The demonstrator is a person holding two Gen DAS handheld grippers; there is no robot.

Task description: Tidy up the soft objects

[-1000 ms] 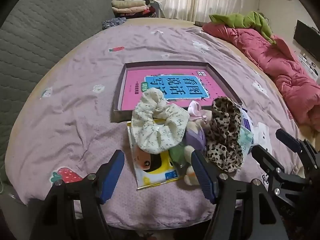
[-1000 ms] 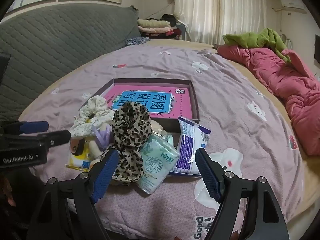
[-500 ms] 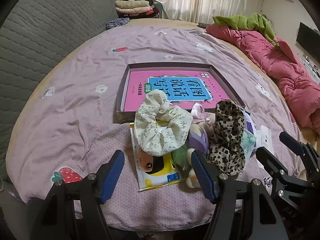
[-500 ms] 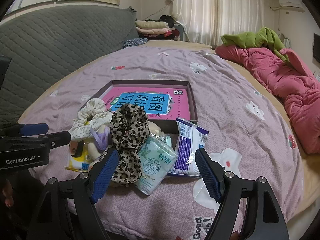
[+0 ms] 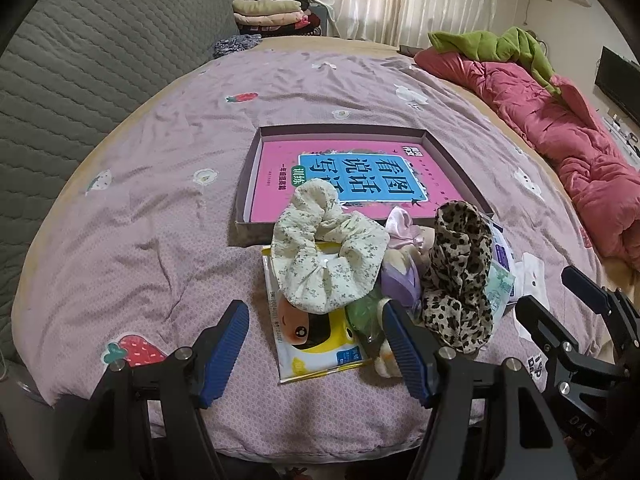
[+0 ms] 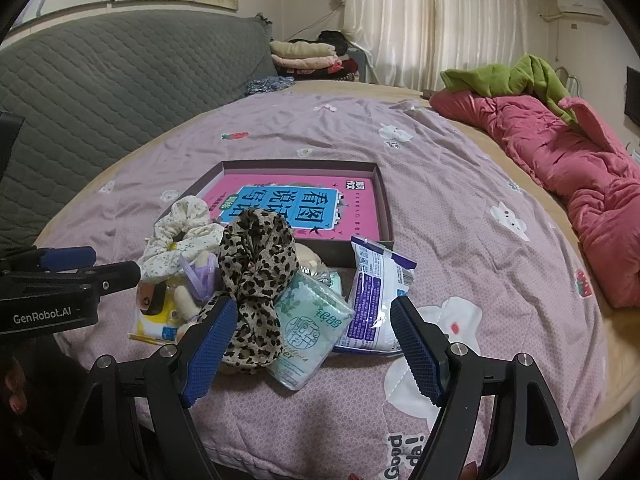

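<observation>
Home bedroom: quilted bed (image 5: 168, 216), curtains (image 6: 436, 20), folded clothes (image 6: 304, 54).

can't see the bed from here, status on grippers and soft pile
Left gripper, right gripper open, empty. Cream floral scrunchie, leopard-print scrunchie untouched in pile. Nothing blocking.

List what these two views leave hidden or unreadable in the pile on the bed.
- Small plush toy: mostly buried under the cream scrunchie and leopard scrunchie, both views.
- Yellow packet: top covered by the cream scrunchie.
- Purple-white packet: print too small; left view nearly hides it.
- Book: near edge blocked by the pile.
</observation>
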